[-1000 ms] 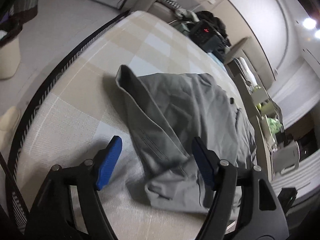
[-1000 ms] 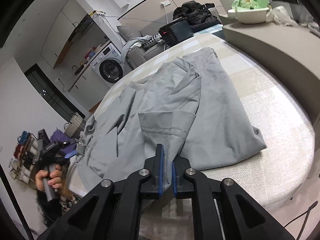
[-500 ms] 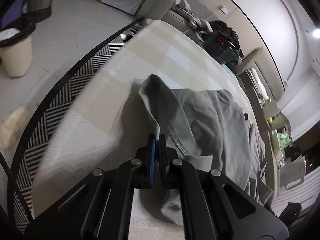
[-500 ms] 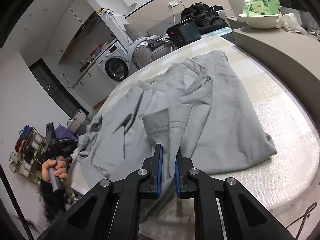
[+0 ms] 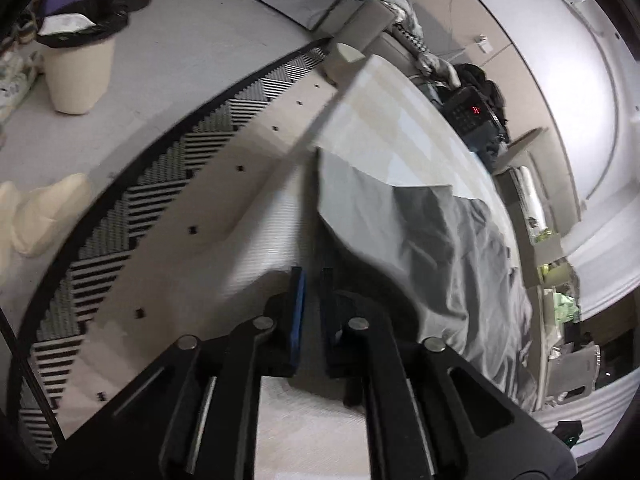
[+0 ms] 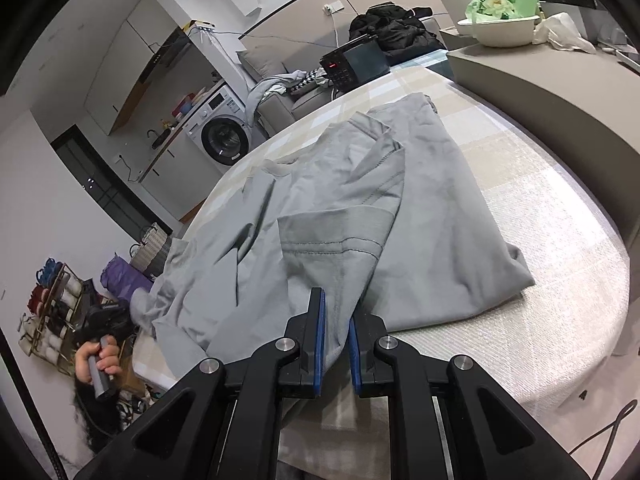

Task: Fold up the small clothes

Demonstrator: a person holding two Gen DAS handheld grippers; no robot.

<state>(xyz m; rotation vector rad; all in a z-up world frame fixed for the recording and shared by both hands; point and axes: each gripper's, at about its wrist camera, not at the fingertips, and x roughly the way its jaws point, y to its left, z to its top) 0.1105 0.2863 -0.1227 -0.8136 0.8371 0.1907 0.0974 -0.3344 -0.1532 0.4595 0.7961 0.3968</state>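
Note:
A grey garment (image 6: 432, 200) lies spread on the table's checked cover (image 6: 540, 208), with one sleeve folded over its middle. My right gripper (image 6: 335, 300) is shut on the near fold of the cloth. In the left wrist view the garment (image 5: 420, 232) is drawn taut from the table (image 5: 392, 120) down to my left gripper (image 5: 314, 276). That gripper's jaws are opening a little, with the cloth's edge still running in between the blue pads. The right wrist view shows the left gripper (image 6: 102, 318) in a hand (image 6: 94, 360) beyond the table's left edge.
A black-and-white striped rug (image 5: 120, 216) and a cream bin (image 5: 78, 68) are on the floor to the left. A washing machine (image 6: 222, 136) stands behind. A black device with a red display (image 6: 352, 64) sits at the table's far end. A counter (image 6: 560, 80) with a bowl flanks the right.
My left gripper went from open over the garment to shut on its edge, then pulled the cloth out past the table's side. The right gripper stayed shut on its fold.

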